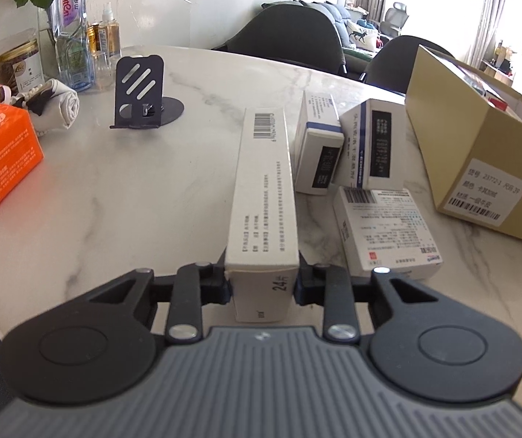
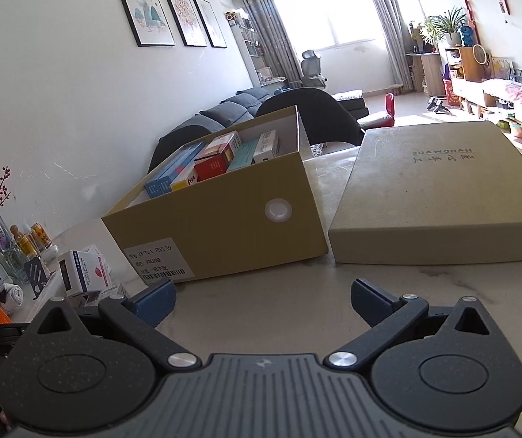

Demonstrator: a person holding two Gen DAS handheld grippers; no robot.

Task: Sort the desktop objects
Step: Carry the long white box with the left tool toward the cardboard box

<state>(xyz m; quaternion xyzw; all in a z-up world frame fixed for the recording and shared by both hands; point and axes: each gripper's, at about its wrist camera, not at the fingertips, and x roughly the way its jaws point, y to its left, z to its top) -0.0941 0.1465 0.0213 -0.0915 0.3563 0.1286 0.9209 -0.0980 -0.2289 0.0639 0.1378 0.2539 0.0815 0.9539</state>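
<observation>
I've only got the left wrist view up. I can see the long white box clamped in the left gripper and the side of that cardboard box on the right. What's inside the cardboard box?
Observer: The right wrist view looks into the cardboard box: several small cartons already stand packed along its far end.
Operator: Is there space left in it?
Observer: The near part looks unfilled, though its front wall hides the floor there.
Operator: Where's the lid?
Observer: A flat grey lid lies on the table just right of the box.
Operator: And the right gripper?
Observer: The right gripper is open and holds nothing, low over bare table in front of the box and lid.
</observation>
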